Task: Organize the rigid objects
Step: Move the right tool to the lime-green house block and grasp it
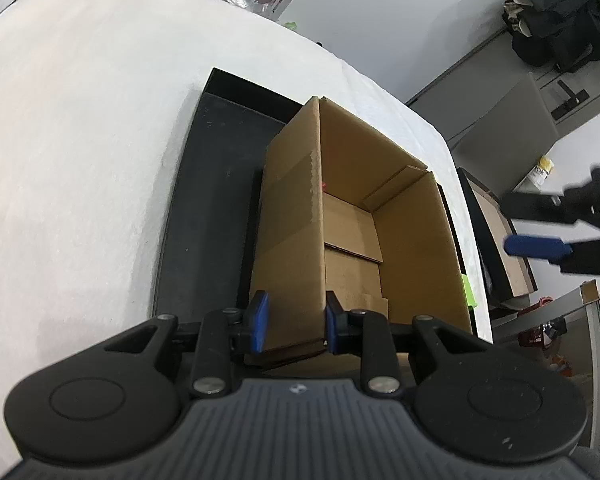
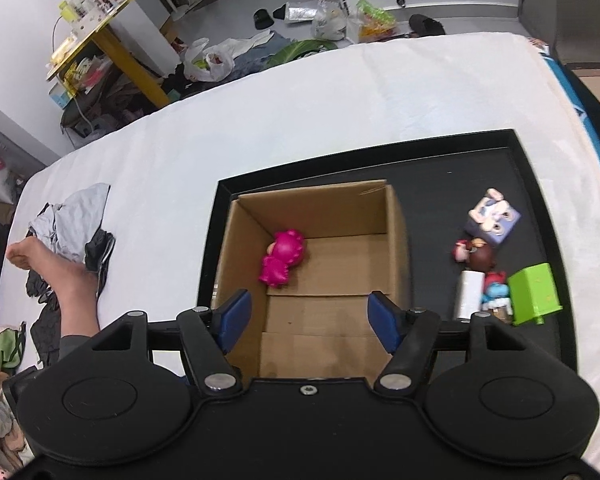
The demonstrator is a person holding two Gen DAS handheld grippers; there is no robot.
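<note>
An open cardboard box (image 1: pixel 352 216) stands in a black tray (image 1: pixel 208 200) on the white cloth. My left gripper (image 1: pixel 294 326) is shut on the box's near wall, one pad inside and one outside. In the right wrist view the box (image 2: pixel 320 248) holds a pink toy figure (image 2: pixel 282 258) on its floor. My right gripper (image 2: pixel 308 316) is open and empty above the box's near edge; it also shows at the right of the left wrist view (image 1: pixel 540 226). A purple cube (image 2: pixel 492 218), a brown figure (image 2: pixel 478 256), a white cylinder (image 2: pixel 468 294), a blue figure (image 2: pixel 496 290) and a green block (image 2: pixel 534 294) lie in the tray (image 2: pixel 452 172) right of the box.
A grey and black cloth pile (image 2: pixel 74 228) and a bare foot (image 2: pixel 48 264) lie on the white sheet left of the tray. Bags and clutter sit on the floor beyond the bed (image 2: pixel 260 52). A yellow table (image 2: pixel 100 36) stands at the far left.
</note>
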